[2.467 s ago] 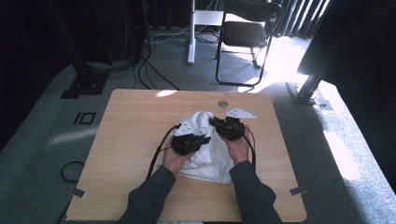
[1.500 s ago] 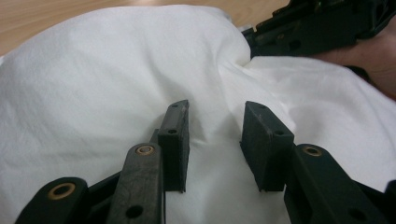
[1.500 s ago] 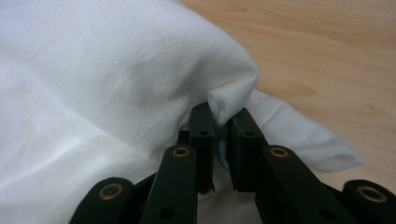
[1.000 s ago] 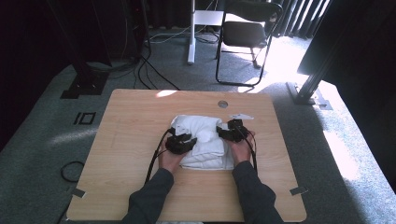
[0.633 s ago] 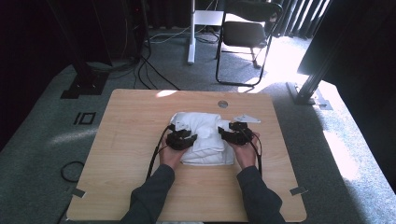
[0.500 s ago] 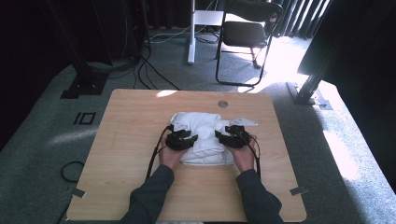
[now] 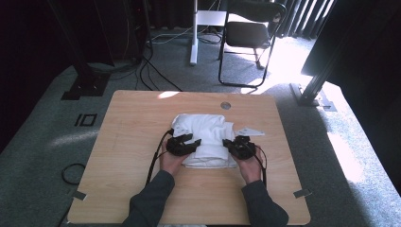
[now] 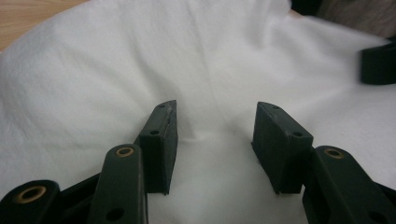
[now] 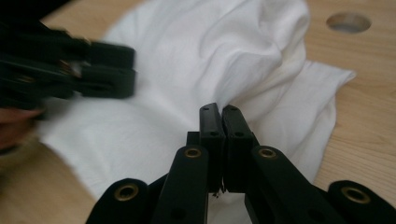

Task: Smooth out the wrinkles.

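Here the right gripper (image 9: 219, 112) jaws are pressed together over the white cloth (image 9: 196, 60); pinch unclear.

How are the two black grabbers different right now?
The left gripper has its jaws apart, just been opening, with white cloth lying between them but not pinched; the right gripper has its jaws pressed together, just closed. The left gripper sits over the cloth's middle; the right gripper sits at its edge. Both are black and hand-held.
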